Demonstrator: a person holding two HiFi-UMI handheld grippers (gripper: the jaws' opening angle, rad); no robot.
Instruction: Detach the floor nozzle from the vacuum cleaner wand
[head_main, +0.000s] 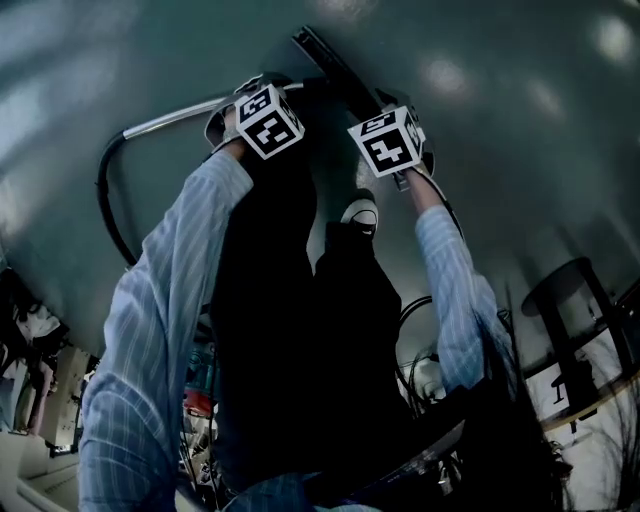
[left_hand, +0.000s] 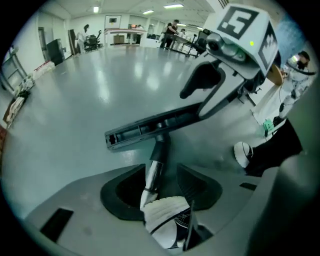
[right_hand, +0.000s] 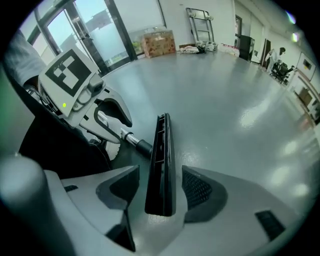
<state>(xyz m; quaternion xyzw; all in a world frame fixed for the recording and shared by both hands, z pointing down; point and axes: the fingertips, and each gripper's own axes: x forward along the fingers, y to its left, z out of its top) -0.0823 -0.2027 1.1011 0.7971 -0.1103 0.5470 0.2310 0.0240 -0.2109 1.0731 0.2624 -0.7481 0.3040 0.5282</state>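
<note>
The black floor nozzle (head_main: 335, 62) lies on the grey floor, joined to the silver wand (head_main: 185, 112). In the left gripper view the nozzle (left_hand: 150, 125) lies crosswise ahead, and the wand's neck (left_hand: 155, 167) runs between the jaws. My left gripper (left_hand: 159, 174) is open, with gaps on both sides of the neck. In the right gripper view the nozzle bar (right_hand: 161, 160) points away between the jaws. My right gripper (right_hand: 160, 175) is open around its near end without touching it. From the head view, both marker cubes, left (head_main: 268, 120) and right (head_main: 390, 140), hide the jaws.
A black hose (head_main: 108, 195) curves off the wand's far end. The person's white shoe (head_main: 360, 212) stands close behind the nozzle. A dark stool (head_main: 565, 300) and cables are at right. Boxes (right_hand: 159, 42) and a trolley (right_hand: 200, 22) stand far off.
</note>
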